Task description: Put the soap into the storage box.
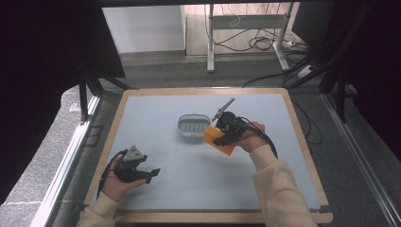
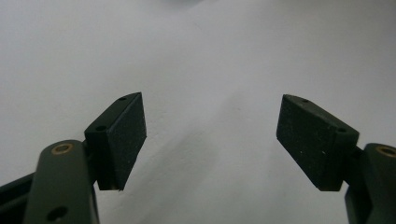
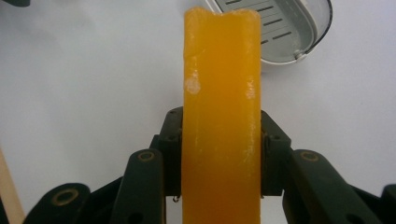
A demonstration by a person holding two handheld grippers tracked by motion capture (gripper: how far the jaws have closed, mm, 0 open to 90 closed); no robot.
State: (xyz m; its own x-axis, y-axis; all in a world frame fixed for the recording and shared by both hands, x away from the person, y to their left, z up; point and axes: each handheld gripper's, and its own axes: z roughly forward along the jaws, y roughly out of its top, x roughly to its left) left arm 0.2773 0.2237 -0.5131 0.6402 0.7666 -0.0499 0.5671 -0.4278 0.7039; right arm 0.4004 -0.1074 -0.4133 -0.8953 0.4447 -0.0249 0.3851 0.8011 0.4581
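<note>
A waxy orange block (image 3: 220,116) is pinched by the right gripper (image 3: 219,158) beside a slotted oval dish (image 1: 193,125); the left gripper (image 2: 210,140) is held spread

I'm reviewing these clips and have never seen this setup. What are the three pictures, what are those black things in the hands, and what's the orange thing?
There is no robot here: a person at a table holds a hand-operated, two-jaw tool in each hand. The high view comes from a fixed camera above, looking down on the table. The other two views come from small cameras riding on each tool, looking along its jaws.

The left tool hangs open over bare table, holding nothing. The right tool is shut on an orange bar, probably soap, though I cannot be sure. Beside it on the table sits a grey oval slotted dish, likely a soap dish. The bar is held clear of the dish, not yet in it.
</note>
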